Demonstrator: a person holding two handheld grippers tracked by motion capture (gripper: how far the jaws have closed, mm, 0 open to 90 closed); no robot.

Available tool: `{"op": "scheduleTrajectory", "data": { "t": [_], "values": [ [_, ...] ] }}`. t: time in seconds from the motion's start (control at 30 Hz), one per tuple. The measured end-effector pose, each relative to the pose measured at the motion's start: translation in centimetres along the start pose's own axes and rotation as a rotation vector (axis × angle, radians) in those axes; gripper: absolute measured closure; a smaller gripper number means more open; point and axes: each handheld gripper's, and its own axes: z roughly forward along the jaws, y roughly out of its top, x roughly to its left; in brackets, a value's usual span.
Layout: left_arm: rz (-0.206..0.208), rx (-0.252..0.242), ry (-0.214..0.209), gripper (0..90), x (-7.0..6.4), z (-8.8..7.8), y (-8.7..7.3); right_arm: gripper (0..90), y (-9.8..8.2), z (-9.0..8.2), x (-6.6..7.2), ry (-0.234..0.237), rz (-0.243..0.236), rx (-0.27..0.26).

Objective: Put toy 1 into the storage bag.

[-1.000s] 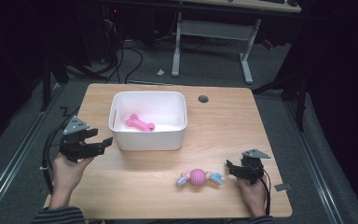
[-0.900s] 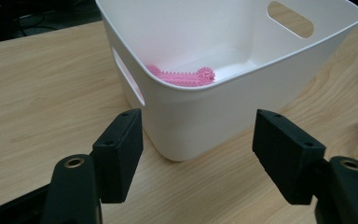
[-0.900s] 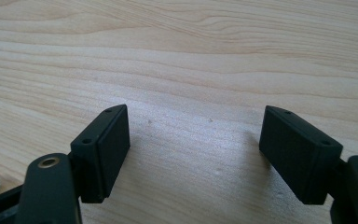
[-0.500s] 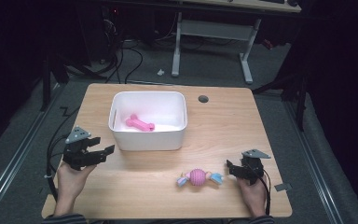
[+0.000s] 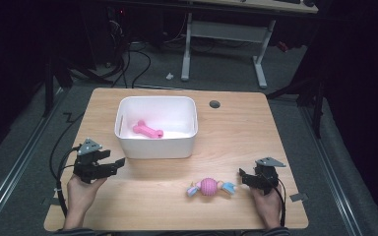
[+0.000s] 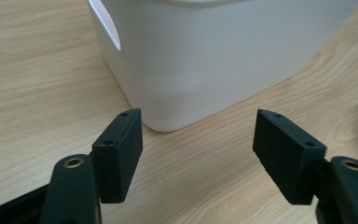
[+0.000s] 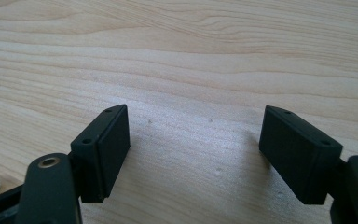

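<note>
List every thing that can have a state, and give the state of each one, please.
Bin: upright on the table, open top, holds the bone.
Bone: lying inside the bin.
Ball toy: lying on the table, outside the bin, not held.
Left gripper: jaws open, nothing between them, facing the bin.
Right gripper: jaws open, nothing between them, beside the ball toy.

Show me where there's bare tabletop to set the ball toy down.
Widest bare patch: right of the white bin, from the cable hole down to the right tongs. Also free: the strip between the left tongs and the ball toy. Tightest spot: between the bin's front and the left tongs.
</note>
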Motion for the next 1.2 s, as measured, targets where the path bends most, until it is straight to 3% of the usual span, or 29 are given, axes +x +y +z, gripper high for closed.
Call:
{"op": "scheduleTrajectory", "data": {
  "t": [0.63,0.83,1.2],
  "values": [
    [-0.045,0.032,-0.052,33.1,-0.3,2.5,-2.0,24.5,0.0,0.0,0.0,0.000,-0.002,0.000],
    [-0.047,0.065,-0.049,33.0,-0.6,3.9,-2.9,24.4,0.0,0.0,0.0,0.000,0.001,0.000],
    [-0.019,0.054,-0.027,33.3,-1.4,5.3,-3.7,24.4,0.0,0.0,0.0,0.000,0.001,0.000]
  ]
}}
